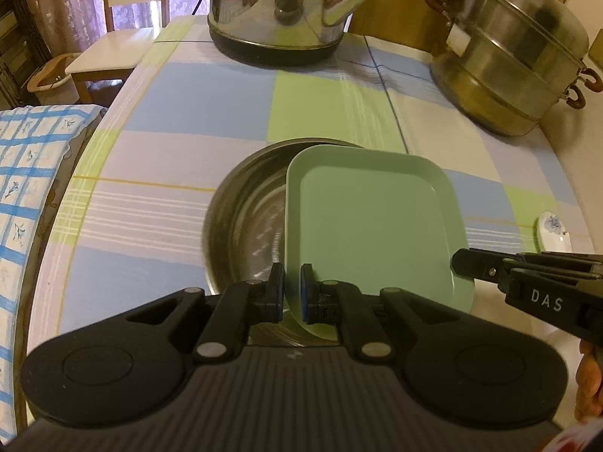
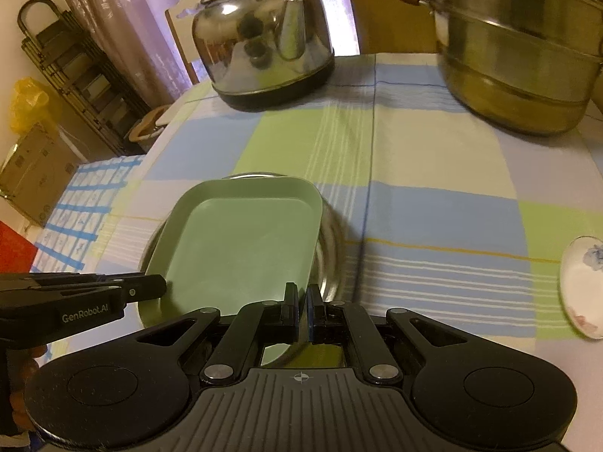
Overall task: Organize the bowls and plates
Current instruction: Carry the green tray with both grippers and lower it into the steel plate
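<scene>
Both grippers clamped on the near rim of the green square plate [image 1: 373, 222], left gripper [image 1: 292, 286] at its left corner, right gripper [image 2: 302, 310] at its right, plate over the steel bowl [image 1: 241, 222].

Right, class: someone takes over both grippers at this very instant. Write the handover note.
Left gripper: shut on the near left rim of the green square plate.
Right gripper: shut on the same plate's near right rim.
The plate sits inside the steel bowl on the checked tablecloth.
A small white floral dish lies apart, to the right.
Done: green plate is with the bowl.
Left: the floral dish is not yet gathered.
</scene>
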The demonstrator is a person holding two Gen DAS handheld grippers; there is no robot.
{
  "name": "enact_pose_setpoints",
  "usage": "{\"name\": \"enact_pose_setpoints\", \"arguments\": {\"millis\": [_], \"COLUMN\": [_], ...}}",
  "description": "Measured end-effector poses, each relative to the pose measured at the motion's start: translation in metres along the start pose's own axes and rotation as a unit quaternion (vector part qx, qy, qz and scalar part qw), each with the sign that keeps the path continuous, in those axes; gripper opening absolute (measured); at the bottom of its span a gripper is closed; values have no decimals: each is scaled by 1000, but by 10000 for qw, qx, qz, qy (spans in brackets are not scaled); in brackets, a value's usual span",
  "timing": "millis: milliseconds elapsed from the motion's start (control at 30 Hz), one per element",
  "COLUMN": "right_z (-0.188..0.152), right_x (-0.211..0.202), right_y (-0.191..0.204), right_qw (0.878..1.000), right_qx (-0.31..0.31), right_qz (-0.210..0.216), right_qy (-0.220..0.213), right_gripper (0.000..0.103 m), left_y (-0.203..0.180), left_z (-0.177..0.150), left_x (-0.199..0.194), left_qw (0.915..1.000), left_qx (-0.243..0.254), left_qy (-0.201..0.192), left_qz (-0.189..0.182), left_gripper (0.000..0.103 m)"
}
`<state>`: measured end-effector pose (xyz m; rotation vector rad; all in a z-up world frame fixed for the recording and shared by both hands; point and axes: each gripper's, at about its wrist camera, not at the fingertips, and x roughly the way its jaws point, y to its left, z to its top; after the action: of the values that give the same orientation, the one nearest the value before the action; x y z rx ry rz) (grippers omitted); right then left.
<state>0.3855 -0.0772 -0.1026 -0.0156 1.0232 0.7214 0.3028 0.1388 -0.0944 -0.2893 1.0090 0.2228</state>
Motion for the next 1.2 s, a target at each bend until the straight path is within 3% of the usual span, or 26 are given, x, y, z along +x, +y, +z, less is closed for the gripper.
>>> {"name": "enact_pose_setpoints", "arguments": {"millis": [700, 1000, 1200], "right_z": [-8, -13, -14], "right_x": [47, 49, 41], "right_y": [8, 13, 15], "right_qw": [9987, 9987, 9993], "right_qx": [221, 118, 125], "right_qz": [-255, -344, -292], "right_qy": [386, 359, 171], "right_gripper": [5, 5, 5], "left_y": [24, 25, 19], "left_z": [7, 10, 9], "left_x": [39, 46, 36], "left_qw": [9991, 9989, 9994], "left_qx": [90, 54, 197], "left_qy": [396, 460, 293], "left_qz": [-77, -85, -25], "left_gripper": [7, 9, 15]}}
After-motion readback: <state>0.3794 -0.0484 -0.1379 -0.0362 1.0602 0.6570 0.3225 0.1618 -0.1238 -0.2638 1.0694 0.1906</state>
